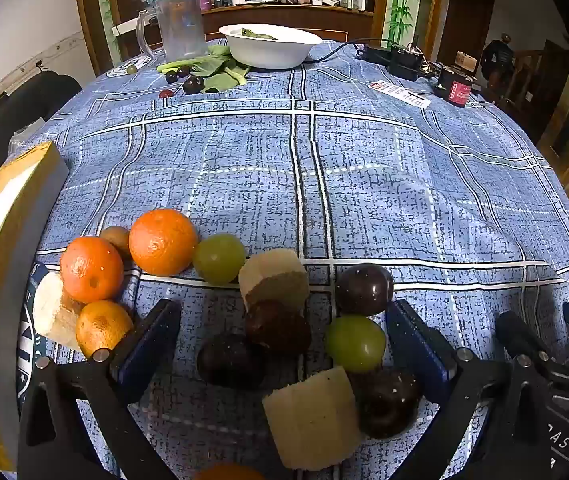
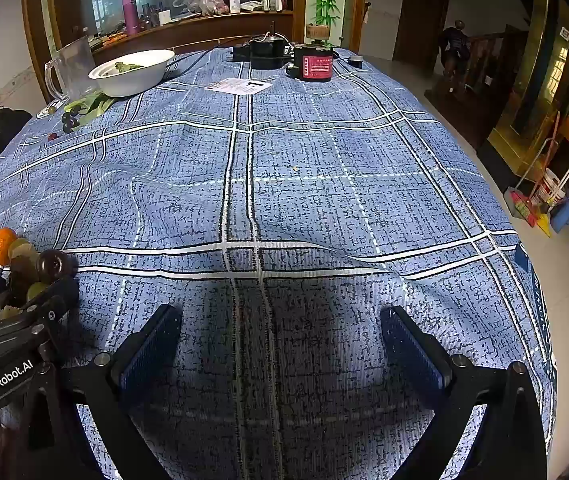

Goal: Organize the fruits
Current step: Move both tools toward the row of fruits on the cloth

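Note:
A pile of fruit lies on the blue checked tablecloth [image 1: 364, 184] near me. In the left wrist view my left gripper [image 1: 284, 320] is open, with dark plums [image 1: 278, 326], a green grape [image 1: 354, 342] and a pale banana chunk [image 1: 312, 420] between its fingers. Two oranges [image 1: 162, 242] and another green grape [image 1: 218, 258] lie to the left. My right gripper [image 2: 280, 340] is open and empty over bare cloth, to the right of the pile [image 2: 12, 272]. The left gripper body also shows in the right wrist view [image 2: 8, 348].
A white bowl [image 1: 270, 46] with greens, a clear jug [image 1: 180, 26], leafy greens and a few dark plums [image 1: 192, 84] are at the far left. Black and red devices [image 2: 312, 62] and a paper slip [image 2: 240, 86] sit at the far end. A yellow box [image 1: 0, 240] is at the left.

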Motion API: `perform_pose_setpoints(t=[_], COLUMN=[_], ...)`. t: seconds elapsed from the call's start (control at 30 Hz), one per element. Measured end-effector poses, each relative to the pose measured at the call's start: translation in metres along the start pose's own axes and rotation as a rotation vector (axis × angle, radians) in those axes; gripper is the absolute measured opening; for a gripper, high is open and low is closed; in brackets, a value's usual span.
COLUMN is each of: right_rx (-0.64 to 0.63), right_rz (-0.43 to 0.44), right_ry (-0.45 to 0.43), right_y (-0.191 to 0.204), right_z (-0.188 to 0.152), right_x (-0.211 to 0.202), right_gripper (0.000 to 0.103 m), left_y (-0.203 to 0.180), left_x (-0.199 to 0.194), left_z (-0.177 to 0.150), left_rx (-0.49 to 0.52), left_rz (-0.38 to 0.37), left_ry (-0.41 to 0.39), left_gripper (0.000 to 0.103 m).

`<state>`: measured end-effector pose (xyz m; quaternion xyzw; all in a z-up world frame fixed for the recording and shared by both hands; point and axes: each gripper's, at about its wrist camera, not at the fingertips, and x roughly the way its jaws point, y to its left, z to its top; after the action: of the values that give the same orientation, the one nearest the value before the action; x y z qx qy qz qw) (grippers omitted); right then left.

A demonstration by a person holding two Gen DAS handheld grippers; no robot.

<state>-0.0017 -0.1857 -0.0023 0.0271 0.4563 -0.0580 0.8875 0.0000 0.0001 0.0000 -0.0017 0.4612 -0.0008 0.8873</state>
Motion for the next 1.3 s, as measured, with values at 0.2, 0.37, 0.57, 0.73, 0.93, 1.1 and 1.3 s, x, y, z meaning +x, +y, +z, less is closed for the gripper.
perform_pose_setpoints(t=[0.2, 0.37, 0.57, 0.73, 0.93, 1.1, 1.3], right_rx=[0.002, 0.002, 0.001, 0.002, 0.011, 0.008, 0.023], right_rz=[0.002, 0.002, 0.002, 0.002, 0.002, 0.001, 0.008], right_ry=[0.005, 0.005, 0.005, 0.005, 0.046, 0.06, 0.05], right_y=[0.0, -0.001, -0.001, -0.002, -0.002, 0.0, -0.003], right_z=[0.0, -0.001, 0.0, -0.001, 0.001, 0.003, -0.001], right_x=[0.0, 0.0, 0.001, 0.002, 0.003, 0.005, -0.003], right_gripper=[0.102, 0.102, 0.102, 0.102, 0.102, 0.102, 0.102], left_y=[0.0, 0.0, 0.0, 0.0, 0.004, 0.013, 0.033], left_x=[0.0, 0.0, 0.0, 0.0, -0.004, -0.031, -0.089], left_z=[0.0, 0.0, 0.0, 0.0, -0.001, -0.011, -0.025], left_rx=[0.0, 0.0, 0.0, 0.001, 0.044, 0.064, 0.081], left_rz=[0.0, 0.0, 0.0, 0.0, -0.032, -0.128, -0.141], left_ry=[0.0, 0.0, 0.0, 0.001, 0.053, 0.043, -0.126], left_gripper=[0.102, 0.102, 0.102, 0.103, 0.103, 0.103, 0.103])
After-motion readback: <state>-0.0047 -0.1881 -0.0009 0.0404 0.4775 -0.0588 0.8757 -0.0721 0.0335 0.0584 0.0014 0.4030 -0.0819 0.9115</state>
